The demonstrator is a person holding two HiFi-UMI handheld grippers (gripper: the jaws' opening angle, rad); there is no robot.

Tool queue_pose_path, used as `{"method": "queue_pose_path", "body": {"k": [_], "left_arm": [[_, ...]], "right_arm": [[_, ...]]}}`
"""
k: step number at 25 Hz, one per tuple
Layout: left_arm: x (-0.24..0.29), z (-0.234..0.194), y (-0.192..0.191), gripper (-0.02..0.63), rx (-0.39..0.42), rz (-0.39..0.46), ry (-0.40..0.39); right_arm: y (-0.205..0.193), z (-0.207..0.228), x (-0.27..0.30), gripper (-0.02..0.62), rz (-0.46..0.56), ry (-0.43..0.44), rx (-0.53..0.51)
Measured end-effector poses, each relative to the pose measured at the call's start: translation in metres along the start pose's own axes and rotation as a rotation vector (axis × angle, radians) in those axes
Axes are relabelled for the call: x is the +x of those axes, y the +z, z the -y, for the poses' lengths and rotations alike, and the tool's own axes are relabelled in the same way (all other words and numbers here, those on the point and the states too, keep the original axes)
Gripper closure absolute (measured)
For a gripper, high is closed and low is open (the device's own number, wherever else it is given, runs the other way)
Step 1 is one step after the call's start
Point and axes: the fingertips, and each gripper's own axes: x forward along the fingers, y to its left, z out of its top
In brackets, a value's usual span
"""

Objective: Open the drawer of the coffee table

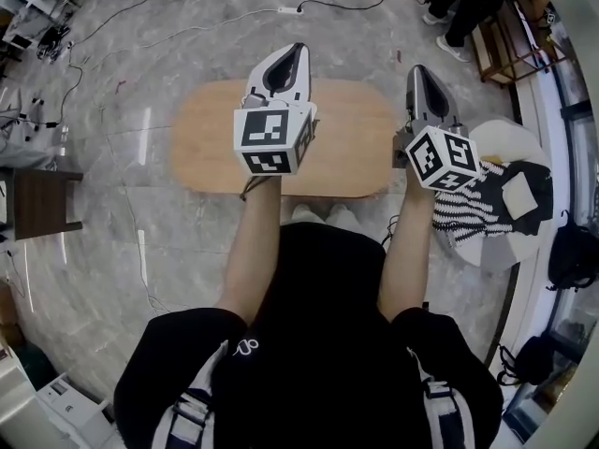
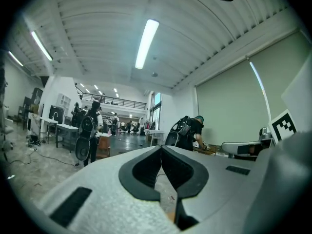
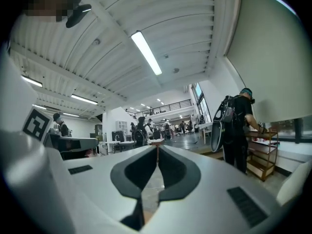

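Pale marble floor surrounds the oval wooden coffee table just ahead; its drawer is out of my sight. My left gripper and right gripper hover level over it, jaws pressed together, empty. Reaching blind, I could miss the drawer front. No readable writing, only square markers.

1. One coffee table, oval wooden top.
2. Two hand-held grippers: left gripper, right gripper.
3. Two marker cubes, one per gripper.
4. One dark wooden stool, at far left.
5. Two black bags, at right edge.
6. One power strip, on floor.
7. One striped cloth.
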Motion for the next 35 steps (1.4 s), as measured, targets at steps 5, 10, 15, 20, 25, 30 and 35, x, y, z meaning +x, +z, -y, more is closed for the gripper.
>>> {"method": "queue_pose_path", "body": {"k": [5, 10, 15, 20, 25, 30, 35], "left_arm": [[-0.001, -0.019, 0.005, 0.597, -0.017, 0.017, 0.065], [-0.005, -0.039, 0.002, 0.596, -0.041, 0.027, 0.108], [-0.004, -0.045, 0.005, 0.597, -0.081, 0.047, 0.104], [0.0, -0.046, -0.014, 0.596, -0.095, 0.012, 0.099], [-0.001, -0.053, -0.04, 0.595, -0.117, -0.041, 0.116], [-0.003, -0.058, -0.068, 0.595, -0.129, -0.1, 0.125], [-0.006, -0.06, -0.095, 0.595, -0.138, -0.16, 0.13]], "right_arm": [[0.006, -0.005, 0.022, 0.583, 0.002, 0.063, 0.003], [0.004, -0.017, 0.037, 0.583, -0.003, 0.108, 0.001], [0.002, -0.023, 0.046, 0.583, -0.021, 0.131, -0.007], [-0.017, -0.022, 0.051, 0.583, -0.067, 0.136, -0.004], [-0.043, -0.019, 0.05, 0.583, -0.119, 0.133, 0.014], [-0.069, -0.019, 0.049, 0.583, -0.165, 0.132, 0.035], [-0.093, -0.015, 0.045, 0.583, -0.205, 0.128, 0.057]]}}
